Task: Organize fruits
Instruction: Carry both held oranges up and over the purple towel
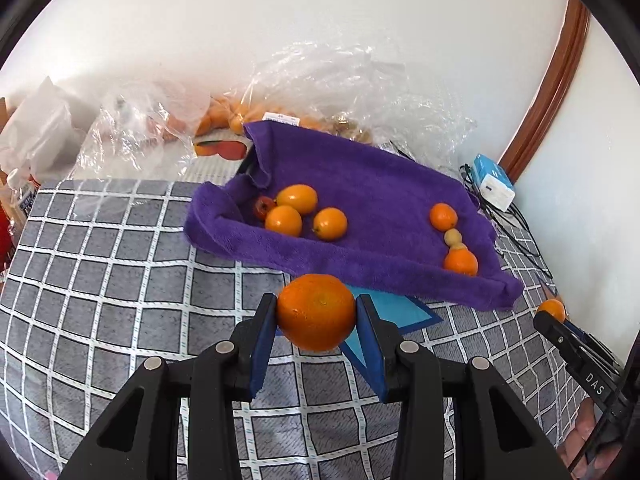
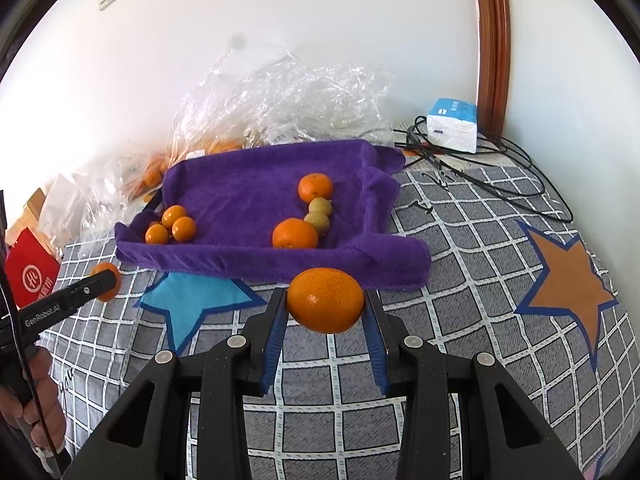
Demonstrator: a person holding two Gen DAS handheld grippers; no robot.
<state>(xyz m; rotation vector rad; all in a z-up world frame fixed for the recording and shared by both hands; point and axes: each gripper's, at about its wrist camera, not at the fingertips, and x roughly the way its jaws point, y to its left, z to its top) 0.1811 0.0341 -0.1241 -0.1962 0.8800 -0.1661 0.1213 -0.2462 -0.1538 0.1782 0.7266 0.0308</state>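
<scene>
My left gripper (image 1: 316, 312) is shut on an orange (image 1: 316, 310), held just above the checked cloth in front of the purple towel (image 1: 372, 184). My right gripper (image 2: 325, 304) is shut on a second orange (image 2: 325, 299), also near the towel's front edge (image 2: 248, 184). On the towel lie several small oranges (image 1: 296, 212) at the left with one small red fruit (image 1: 264, 206). At the right two oranges (image 1: 443, 216) flank two pale small fruits (image 1: 453, 237). The right gripper's tip and its orange (image 1: 552, 310) show at the left wrist view's right edge.
Crumpled clear plastic bags (image 1: 320, 88) with more oranges lie behind the towel by the wall. A blue-white tissue pack (image 2: 452, 124) and black cables (image 2: 500, 168) sit at the back right. A red box (image 2: 30, 272) stands at the far left. Star patches (image 2: 568, 280) mark the cloth.
</scene>
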